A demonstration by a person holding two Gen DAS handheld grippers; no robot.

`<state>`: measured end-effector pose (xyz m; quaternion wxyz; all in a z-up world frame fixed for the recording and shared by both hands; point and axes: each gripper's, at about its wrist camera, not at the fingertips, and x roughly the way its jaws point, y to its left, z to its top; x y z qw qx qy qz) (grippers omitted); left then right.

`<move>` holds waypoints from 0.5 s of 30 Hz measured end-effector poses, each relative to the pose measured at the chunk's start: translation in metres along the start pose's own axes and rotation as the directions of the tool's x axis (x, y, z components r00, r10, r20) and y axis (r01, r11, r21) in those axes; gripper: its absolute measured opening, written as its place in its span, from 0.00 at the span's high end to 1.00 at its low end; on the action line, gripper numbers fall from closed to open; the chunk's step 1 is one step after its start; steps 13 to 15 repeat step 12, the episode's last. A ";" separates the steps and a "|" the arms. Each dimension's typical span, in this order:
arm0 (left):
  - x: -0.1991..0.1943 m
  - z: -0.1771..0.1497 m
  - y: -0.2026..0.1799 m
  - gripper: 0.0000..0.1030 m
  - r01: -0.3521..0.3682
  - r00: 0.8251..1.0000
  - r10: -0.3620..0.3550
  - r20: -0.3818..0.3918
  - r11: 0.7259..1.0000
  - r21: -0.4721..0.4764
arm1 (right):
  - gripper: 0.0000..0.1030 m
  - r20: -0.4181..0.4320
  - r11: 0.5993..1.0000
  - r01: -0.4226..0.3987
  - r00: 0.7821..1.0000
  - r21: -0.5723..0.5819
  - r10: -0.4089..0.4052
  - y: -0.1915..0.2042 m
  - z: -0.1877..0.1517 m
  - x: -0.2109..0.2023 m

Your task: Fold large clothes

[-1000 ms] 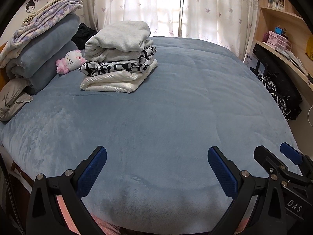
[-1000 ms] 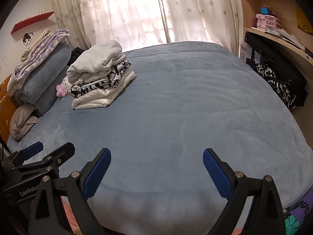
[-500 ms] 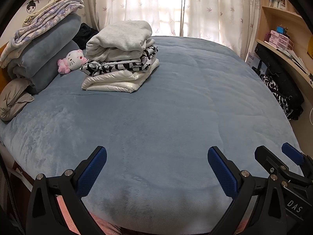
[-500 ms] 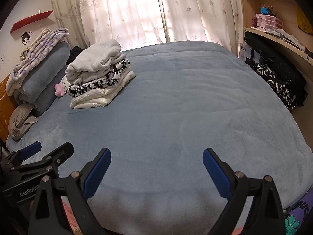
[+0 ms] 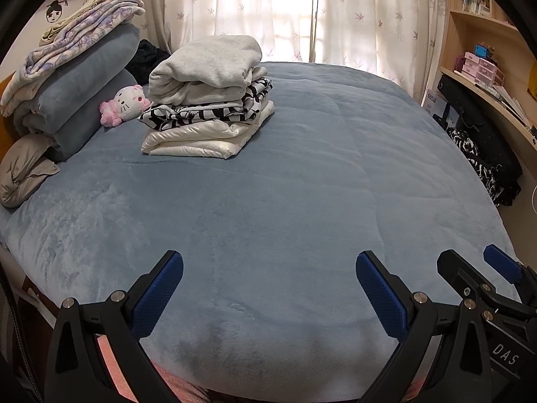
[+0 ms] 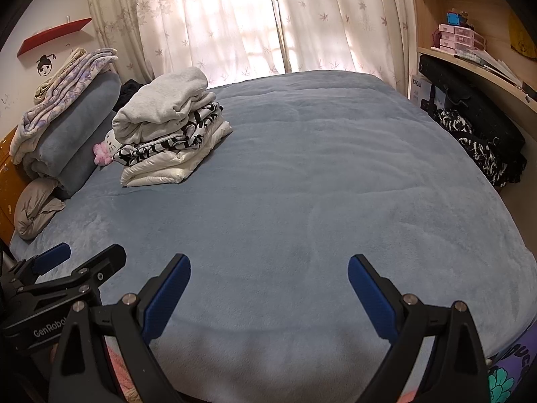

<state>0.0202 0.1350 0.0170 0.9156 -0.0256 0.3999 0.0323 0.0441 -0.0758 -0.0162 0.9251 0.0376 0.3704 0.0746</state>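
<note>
A stack of folded clothes (image 5: 208,100) lies at the far left of the blue bed cover (image 5: 302,184): a grey garment on top, a black-and-white patterned one under it, a cream one at the bottom. It also shows in the right wrist view (image 6: 171,124). My left gripper (image 5: 268,288) is open and empty over the bed's near edge. My right gripper (image 6: 268,288) is open and empty beside it, to its right. Each gripper shows at the edge of the other's view.
Rolled blue blankets (image 5: 77,94) with a floral sheet and a pink-and-white plush cat (image 5: 126,104) lie at the left. A grey pillow (image 5: 23,168) sits below them. A black-and-white garment (image 6: 480,147) and a black bag (image 6: 470,107) lie by the wooden shelves at the right.
Both grippers have shifted slightly; the view has drifted a little to the right and nearer. Nothing on the bed has moved. Both stay open.
</note>
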 end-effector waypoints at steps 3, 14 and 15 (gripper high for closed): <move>0.000 0.000 0.000 0.01 0.000 1.000 0.000 -0.005 1.000 -0.002 | 0.07 0.000 1.000 0.001 1.000 -0.001 -0.001 -0.001 0.000 0.000; 0.000 -0.002 0.002 0.01 -0.001 1.000 0.001 -0.007 1.000 -0.005 | 0.07 -0.001 1.000 0.000 1.000 0.002 0.000 0.001 -0.002 0.001; 0.000 -0.002 0.002 0.01 -0.001 1.000 0.001 -0.007 1.000 -0.005 | 0.07 -0.001 1.000 0.000 1.000 0.002 0.000 0.001 -0.002 0.001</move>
